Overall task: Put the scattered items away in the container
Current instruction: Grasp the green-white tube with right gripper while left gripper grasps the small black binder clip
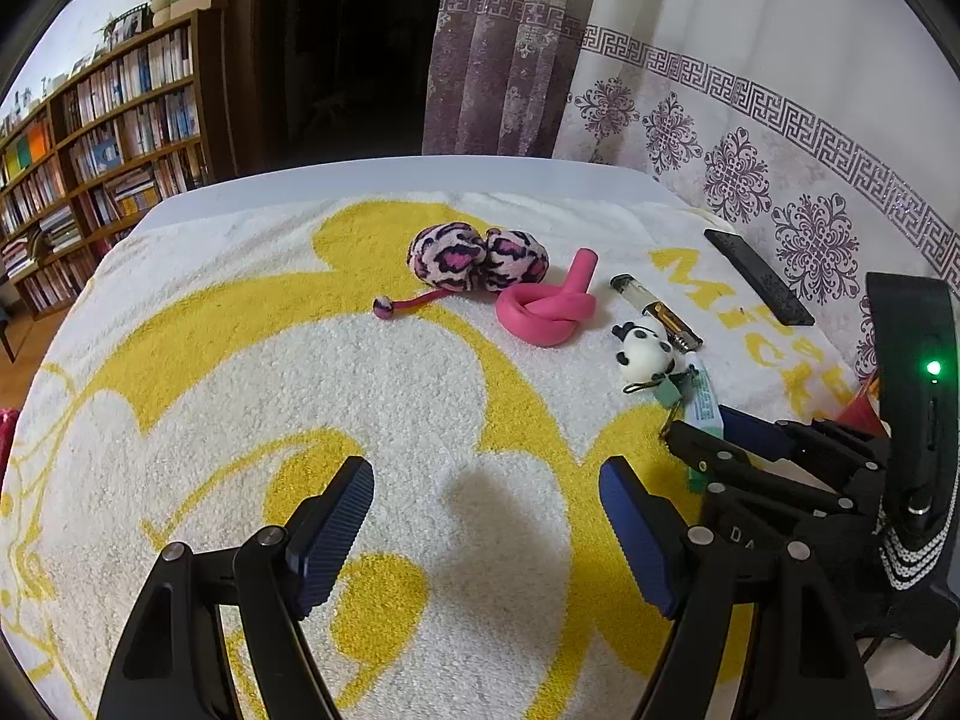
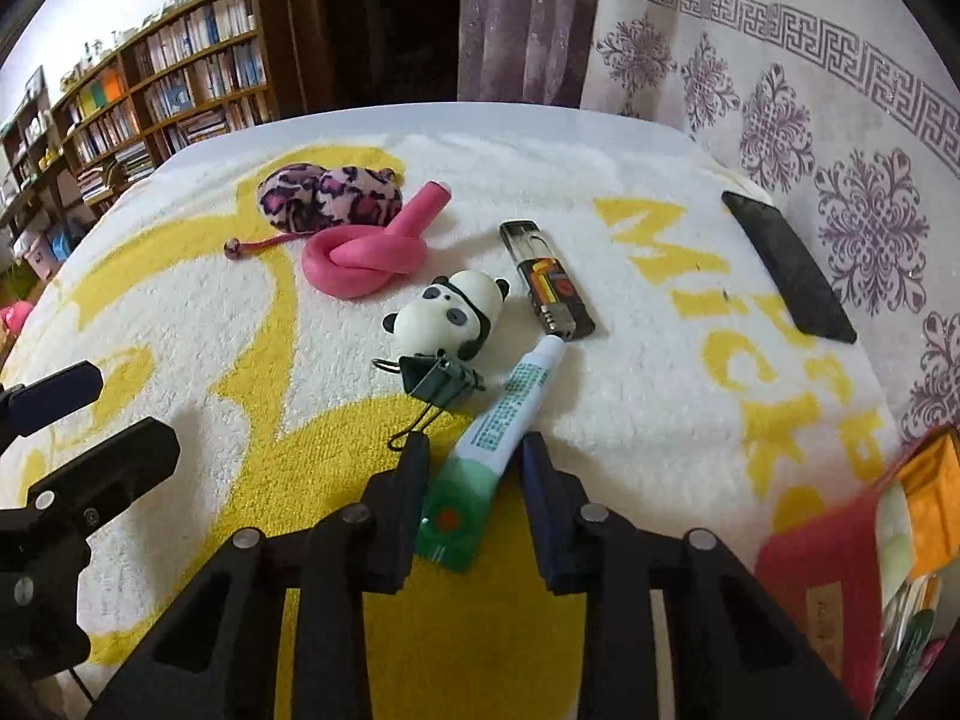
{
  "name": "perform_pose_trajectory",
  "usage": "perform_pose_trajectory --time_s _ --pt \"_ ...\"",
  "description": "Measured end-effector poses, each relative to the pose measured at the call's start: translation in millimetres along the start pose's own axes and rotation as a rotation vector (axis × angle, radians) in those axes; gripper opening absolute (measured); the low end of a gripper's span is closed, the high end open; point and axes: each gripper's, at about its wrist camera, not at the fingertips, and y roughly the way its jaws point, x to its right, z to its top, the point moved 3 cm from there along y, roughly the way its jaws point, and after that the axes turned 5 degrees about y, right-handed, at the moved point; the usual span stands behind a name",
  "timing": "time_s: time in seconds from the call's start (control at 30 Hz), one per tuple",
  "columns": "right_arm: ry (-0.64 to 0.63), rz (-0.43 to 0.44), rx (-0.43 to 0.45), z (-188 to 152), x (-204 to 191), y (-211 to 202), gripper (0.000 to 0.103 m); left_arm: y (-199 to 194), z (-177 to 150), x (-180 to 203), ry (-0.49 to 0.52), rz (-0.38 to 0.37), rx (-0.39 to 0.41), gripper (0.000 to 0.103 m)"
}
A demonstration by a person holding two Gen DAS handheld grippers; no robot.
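Observation:
A white and green tube [image 2: 489, 441] lies on the yellow and white towel [image 2: 630, 372]. My right gripper [image 2: 474, 450] straddles its lower end, fingers close to both sides, still on the towel. A dark binder clip [image 2: 441, 381], a panda toy [image 2: 453, 312], a lighter [image 2: 549, 282], a knotted pink tube [image 2: 366, 255] and a leopard plush toy [image 2: 327, 192] lie beyond it. A red container [image 2: 840, 576] stands at the right edge. My left gripper [image 1: 486, 483] is open and empty over bare towel [image 1: 240, 360], left of the right gripper [image 1: 720, 456].
A black phone [image 2: 786, 267] lies near the towel's far right edge by a patterned curtain [image 2: 840, 120]. Bookshelves [image 1: 90, 138] stand at the far left. The container holds an orange packet [image 2: 933, 480].

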Motion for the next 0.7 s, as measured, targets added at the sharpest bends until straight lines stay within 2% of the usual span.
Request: perform_pose_trajectory --time_s 0.03,0.13,0.3,0.53,0.7 --pt "0.014 0.005 -0.001 -1.0 2.9 -2.1 0.015 0.5 -0.3 0.0 0.0 0.0 -0.001 0.079" --pt "0.073 0.039 0.005 -6.2 15.5 -12.5 0.008 1.9 -1.0 0.7 0.001 0.001 -0.004 0.079" --pt "0.141 0.079 0.033 -21.4 30.6 -32.2 0.007 5.1 -0.5 14.3 0.039 -0.035 -0.008 0.079" --pt "0.152 0.108 0.083 -33.0 35.8 -47.2 0.007 13.6 13.3 45.2 0.128 -0.09 -0.034 0.079" --pt "0.184 0.142 0.073 -36.4 43.6 -40.9 0.007 43.1 25.7 72.2 0.216 -0.117 -0.072 0.079"
